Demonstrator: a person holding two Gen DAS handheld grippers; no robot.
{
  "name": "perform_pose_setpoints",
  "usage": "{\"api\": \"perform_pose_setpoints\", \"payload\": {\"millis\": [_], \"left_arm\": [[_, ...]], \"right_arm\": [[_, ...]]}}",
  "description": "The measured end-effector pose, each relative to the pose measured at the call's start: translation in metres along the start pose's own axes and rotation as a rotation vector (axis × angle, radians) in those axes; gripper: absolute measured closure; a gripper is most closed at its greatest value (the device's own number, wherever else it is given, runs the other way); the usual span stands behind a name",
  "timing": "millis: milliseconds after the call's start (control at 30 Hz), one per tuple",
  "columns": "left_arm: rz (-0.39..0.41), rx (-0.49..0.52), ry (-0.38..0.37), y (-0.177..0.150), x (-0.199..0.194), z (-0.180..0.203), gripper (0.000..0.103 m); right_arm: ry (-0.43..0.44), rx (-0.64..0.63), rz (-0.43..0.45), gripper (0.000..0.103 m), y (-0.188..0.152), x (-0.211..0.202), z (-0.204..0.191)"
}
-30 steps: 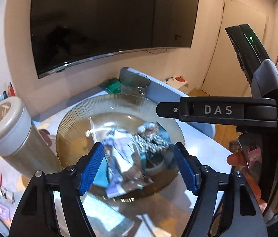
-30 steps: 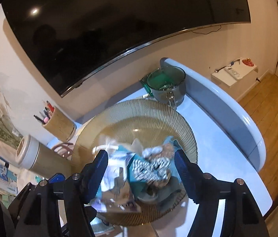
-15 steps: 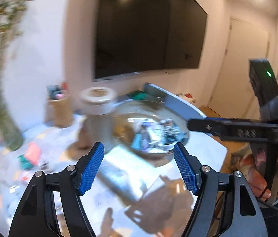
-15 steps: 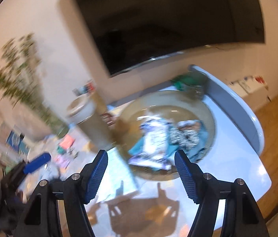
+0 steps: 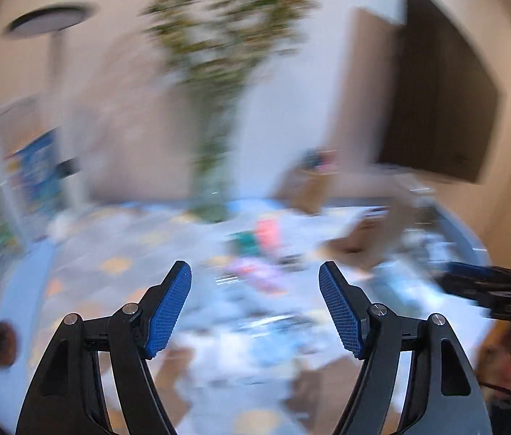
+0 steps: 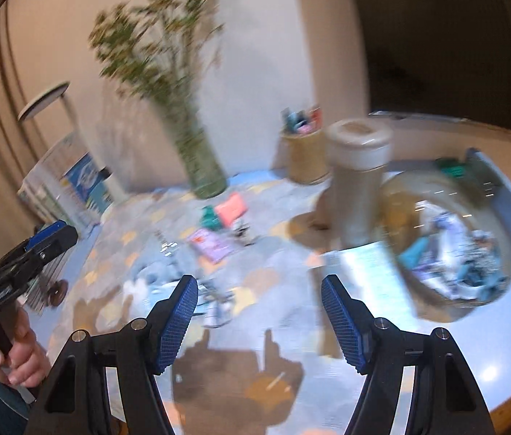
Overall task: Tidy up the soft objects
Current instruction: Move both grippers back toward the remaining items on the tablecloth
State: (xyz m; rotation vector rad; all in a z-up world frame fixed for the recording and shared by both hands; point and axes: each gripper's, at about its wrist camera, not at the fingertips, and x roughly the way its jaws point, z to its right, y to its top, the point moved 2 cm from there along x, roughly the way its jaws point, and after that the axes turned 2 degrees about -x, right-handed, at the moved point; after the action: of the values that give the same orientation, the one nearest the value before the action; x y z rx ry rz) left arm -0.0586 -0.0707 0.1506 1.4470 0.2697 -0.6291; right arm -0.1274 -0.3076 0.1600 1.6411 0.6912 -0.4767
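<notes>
Both views motion-blurred, left gripper (image 5: 255, 304) seen w/ jaws apart, nothing between, right gripper (image 6: 259, 317) likewise spread & empty, soft items piled in glass bowl (image 6: 473, 308) at right of frame, small packets (image 6: 231, 208) scattered mid-table by vase (image 6: 202, 166), tall canister (image 6: 358, 177) beside bowl.

Warm indoor light, heavy motion blur smearing the left wrist view, milder blur on the right, gripper shadows across the tabletop (image 6: 509, 333), fisheye-bent edges.
</notes>
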Motion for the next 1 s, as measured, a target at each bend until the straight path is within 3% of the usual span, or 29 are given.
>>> {"api": "perform_pose_setpoints", "payload": {"millis": [33,100,367,533,633,800,1000], "left_arm": [[-0.017,-0.015,0.07,-0.01,0.01,-0.018,0.031],[-0.06,-0.044,0.121,-0.028,0.028,-0.046,0.031],[-0.191,-0.192,0.226,-0.092,0.09,-0.13,0.031],[-0.249,-0.312,0.218,-0.106,0.103,-0.155,0.031],[-0.245,-0.297,0.235,-0.107,0.102,-0.152,0.031],[-0.255,-0.222,0.15,-0.103,0.098,-0.135,0.031],[-0.282,-0.172,-0.097,-0.095,0.079,-0.088,0.031]], "right_arm": [[0.016,-0.008,-0.007,0.034,-0.002,0.008,-0.007],[0.056,-0.019,-0.013,0.034,-0.007,0.028,-0.021],[0.029,-0.087,-0.074,0.034,-0.044,0.129,-0.036],[0.037,-0.068,-0.107,0.034,-0.061,0.16,-0.022],[0.042,-0.058,-0.108,0.034,-0.06,0.163,-0.019],[0.054,-0.063,-0.134,0.034,-0.059,0.166,-0.023],[0.005,-0.199,-0.19,0.034,-0.039,0.179,-0.043]]}}
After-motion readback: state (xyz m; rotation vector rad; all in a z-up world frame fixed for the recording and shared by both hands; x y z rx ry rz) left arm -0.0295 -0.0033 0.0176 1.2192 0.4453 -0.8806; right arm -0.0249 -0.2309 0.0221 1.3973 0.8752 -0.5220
